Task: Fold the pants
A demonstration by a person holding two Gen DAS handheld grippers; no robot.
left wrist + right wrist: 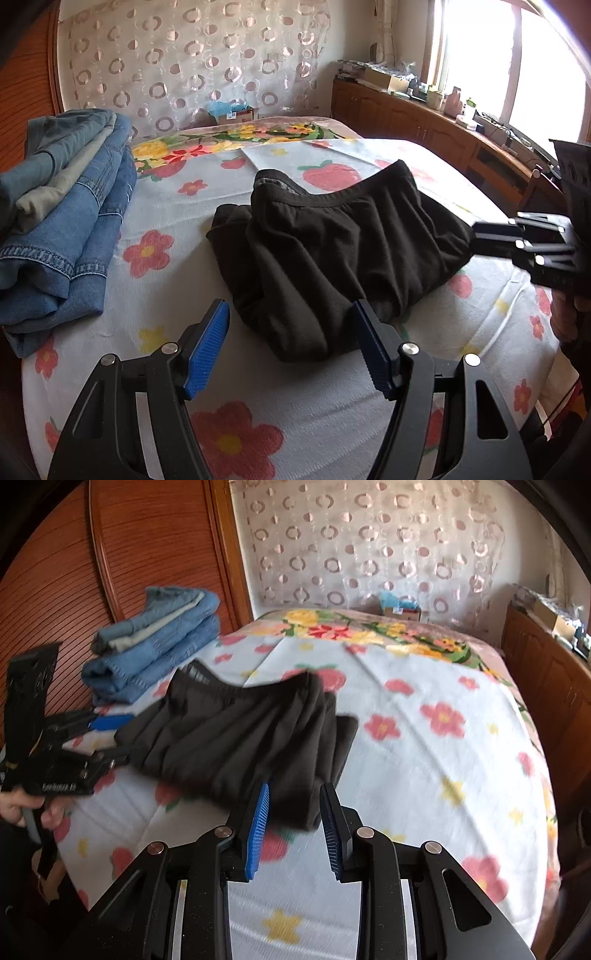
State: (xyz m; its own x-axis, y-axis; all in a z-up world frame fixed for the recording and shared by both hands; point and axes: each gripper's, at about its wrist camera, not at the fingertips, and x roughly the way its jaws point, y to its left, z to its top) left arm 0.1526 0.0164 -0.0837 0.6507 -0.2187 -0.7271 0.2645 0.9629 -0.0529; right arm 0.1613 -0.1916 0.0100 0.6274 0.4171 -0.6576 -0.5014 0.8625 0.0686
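The black pants point(332, 254) lay folded on the bed point(177, 280). Both hand-held grippers, left point(291, 347) and right point(294, 829), were open and empty. Next, the pants likely needed stacking with the jeans point(62, 221).

Each claw is matte black with two angled arms, triangular cut-outs and round silver screw heads at the joints. The left claw point(290, 347) and the right claw point(295, 827) both carry ribbed blue pads point(207, 350) on their inner faces. Bare skin shows on the left hand point(33, 808) gripping a black handle with pale lettering.
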